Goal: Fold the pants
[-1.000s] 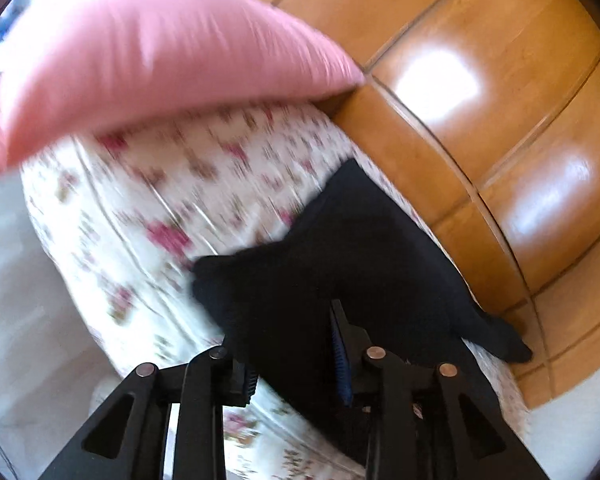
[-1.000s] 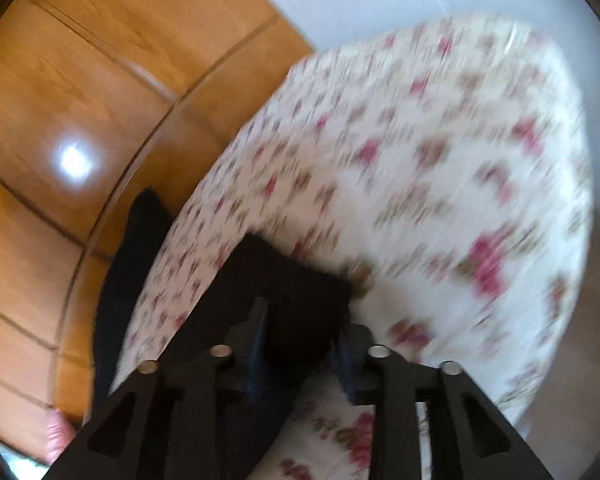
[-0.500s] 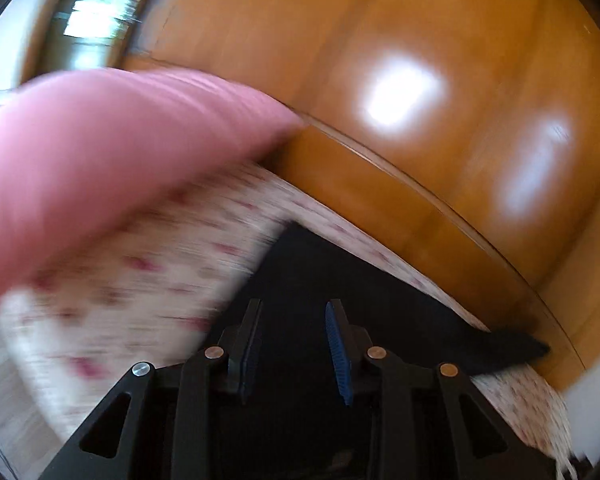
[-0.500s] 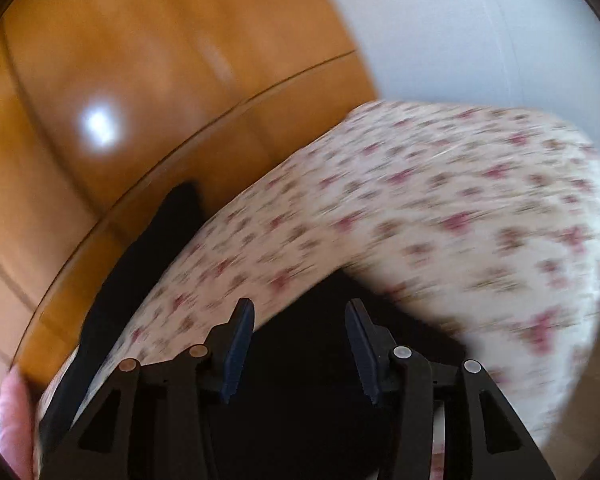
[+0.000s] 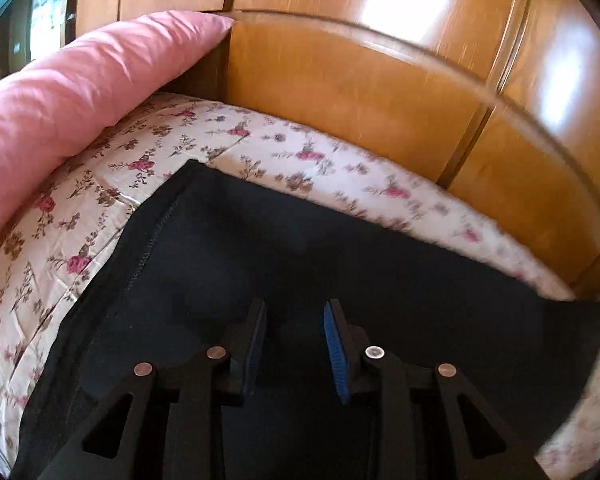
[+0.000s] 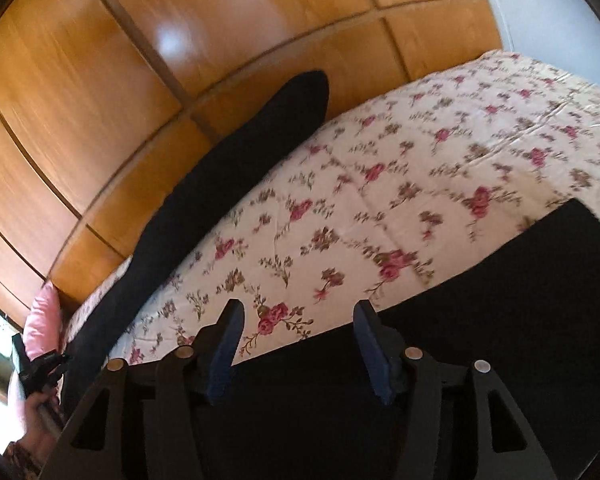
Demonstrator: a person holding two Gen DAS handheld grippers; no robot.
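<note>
Two open grippers, left gripper (image 5: 295,314) closing, right gripper (image 6: 298,314) opening, black pants (image 5: 340,272), floral bedsheet (image 6: 380,184)

I'm looking at black pants (image 5: 340,280) lying flat on the floral bedsheet, stitched seam showing along the left edge near one corner. In my right view they're spreading dark across the near side (image 6: 500,320), with one long strip running up along the far bed edge against the wooden panel.
</note>
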